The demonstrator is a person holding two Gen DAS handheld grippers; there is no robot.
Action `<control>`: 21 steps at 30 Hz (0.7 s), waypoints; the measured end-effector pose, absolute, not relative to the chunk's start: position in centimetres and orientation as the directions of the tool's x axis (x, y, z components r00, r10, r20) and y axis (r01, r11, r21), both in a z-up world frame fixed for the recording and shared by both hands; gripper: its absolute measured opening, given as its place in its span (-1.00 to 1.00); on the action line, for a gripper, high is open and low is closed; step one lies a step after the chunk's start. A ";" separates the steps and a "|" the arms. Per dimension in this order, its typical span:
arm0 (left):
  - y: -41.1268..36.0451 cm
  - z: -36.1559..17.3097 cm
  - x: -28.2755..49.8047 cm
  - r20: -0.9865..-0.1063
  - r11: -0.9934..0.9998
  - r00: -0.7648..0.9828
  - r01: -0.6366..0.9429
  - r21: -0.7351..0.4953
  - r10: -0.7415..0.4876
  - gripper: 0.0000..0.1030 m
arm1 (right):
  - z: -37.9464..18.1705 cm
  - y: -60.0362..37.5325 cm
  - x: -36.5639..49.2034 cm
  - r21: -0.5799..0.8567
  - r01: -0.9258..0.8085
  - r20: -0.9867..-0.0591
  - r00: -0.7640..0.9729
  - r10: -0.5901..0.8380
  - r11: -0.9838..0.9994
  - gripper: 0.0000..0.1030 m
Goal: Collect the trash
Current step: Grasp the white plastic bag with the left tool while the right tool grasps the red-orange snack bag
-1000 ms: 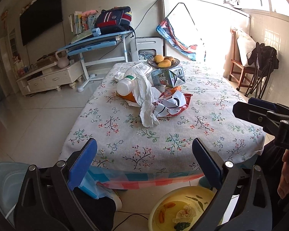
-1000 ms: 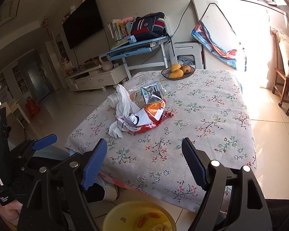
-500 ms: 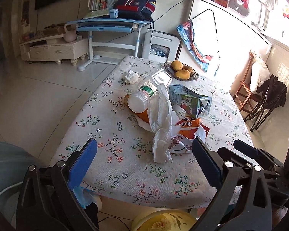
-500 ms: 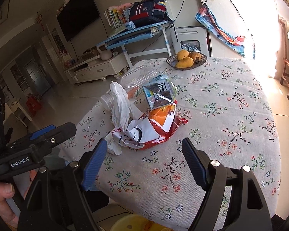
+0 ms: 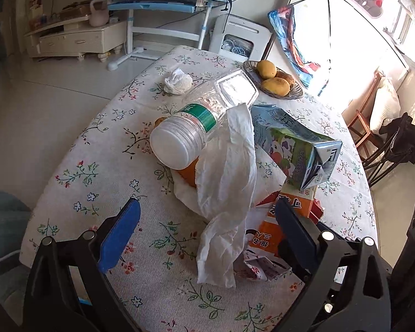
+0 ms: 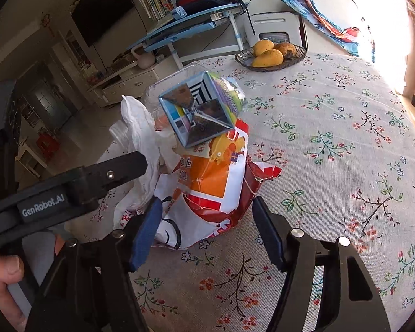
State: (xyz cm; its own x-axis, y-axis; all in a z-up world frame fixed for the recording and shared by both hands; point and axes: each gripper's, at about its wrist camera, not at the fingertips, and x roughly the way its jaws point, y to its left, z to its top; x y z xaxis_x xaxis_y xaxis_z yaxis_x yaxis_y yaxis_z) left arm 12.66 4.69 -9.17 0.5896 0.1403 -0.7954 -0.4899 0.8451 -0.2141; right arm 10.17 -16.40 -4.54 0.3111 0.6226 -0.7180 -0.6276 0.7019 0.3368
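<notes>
A heap of trash lies on the flowered tablecloth: a clear plastic bottle with a white cap, a white tissue draped over it, a crushed milk carton and an orange and red snack bag. A crumpled tissue ball lies apart, farther back. My left gripper is open, its jaws on either side of the hanging tissue. My right gripper is open just before the snack bag, with the carton above it.
A dish of mangoes stands at the far side of the table. The left gripper's arm crosses the right wrist view at the left. A blue desk, a white cabinet and a wooden chair stand around the table.
Both grippers have moved forward and down over the table edge, close to the trash heap. Both stay open. The yellow basin on the floor has passed out of view.
</notes>
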 end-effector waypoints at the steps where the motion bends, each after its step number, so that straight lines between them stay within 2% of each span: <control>1: 5.0 -9.6 12.9 -0.802 0.839 0.581 -0.499 -0.216 0.139 0.50 | -4.4 -16.5 10.2 0.327 -0.637 -0.721 0.309 0.620 0.698 0.02; 3: 5.7 -10.6 13.1 -0.821 0.832 0.562 -0.500 -0.239 0.102 -0.13 | -4.3 -16.9 10.2 0.332 -0.651 -0.720 0.293 0.629 0.683 -0.21; 5: 6.1 -11.3 13.2 -0.832 0.831 0.551 -0.491 -0.260 0.065 -0.50 | -4.3 -17.3 10.2 0.338 -0.659 -0.718 0.280 0.637 0.671 -0.41; 8: 6.1 -10.8 12.4 -0.821 0.847 0.567 -0.468 -0.253 0.069 -0.69 | -3.9 -18.5 10.3 0.340 -0.654 -0.714 0.289 0.638 0.676 -0.53; 11: 6.4 -10.0 10.9 -0.808 0.859 0.585 -0.446 -0.253 0.065 -0.76 | -3.5 -19.8 10.6 0.344 -0.637 -0.713 0.301 0.633 0.690 -0.61; 19: 8.8 -10.4 6.8 -0.826 0.847 0.562 -0.460 -0.266 0.046 -0.75 | -3.0 -21.7 10.3 0.336 -0.616 -0.739 0.297 0.604 0.713 -0.60; 20: 9.0 -10.7 6.6 -0.832 0.843 0.552 -0.467 -0.266 0.044 -0.74 | -3.1 -21.8 10.4 0.338 -0.607 -0.742 0.298 0.600 0.719 -0.47; 21: 9.2 -11.0 6.3 -0.838 0.841 0.544 -0.473 -0.262 0.045 -0.62 | -3.3 -21.9 10.5 0.348 -0.596 -0.741 0.298 0.601 0.724 -0.23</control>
